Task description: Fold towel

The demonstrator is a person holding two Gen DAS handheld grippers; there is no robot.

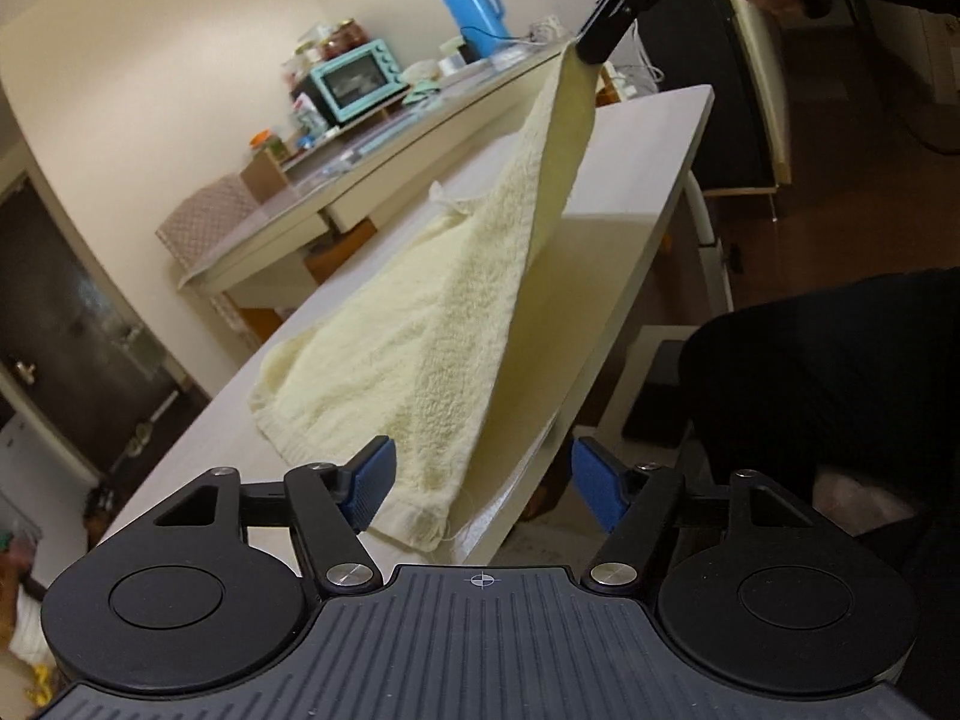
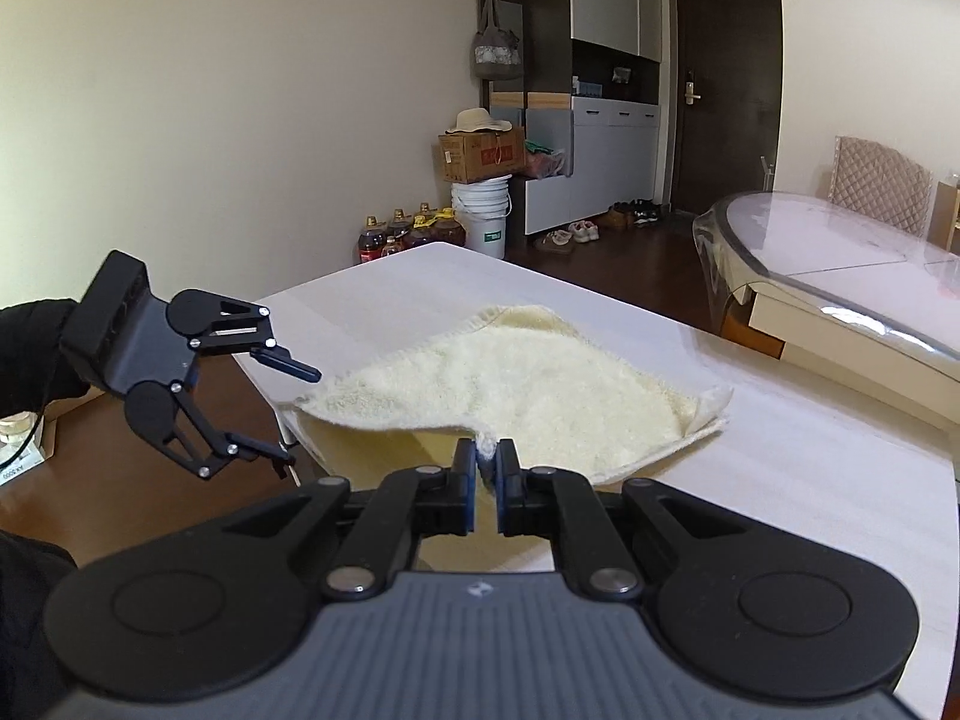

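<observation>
A pale yellow towel (image 1: 444,336) lies on a white table (image 1: 654,138), with one corner lifted high. My right gripper (image 2: 487,461) is shut on that raised corner; it also shows in the left wrist view (image 1: 591,48) at the top. The towel (image 2: 510,378) spreads out beyond it on the table (image 2: 810,480). My left gripper (image 1: 483,489) is open, its blue pads either side of the towel's near corner at the table edge, not closed on it. It shows in the right wrist view (image 2: 294,414) at the left, open beside the towel's corner.
A second table (image 1: 420,126) behind holds a teal mini oven (image 1: 354,81), a blue thermos (image 1: 471,9) and jars. A glass-topped table (image 2: 840,264) stands at the right. A bucket (image 2: 480,216), bottles (image 2: 408,231) and cabinets stand by the far wall.
</observation>
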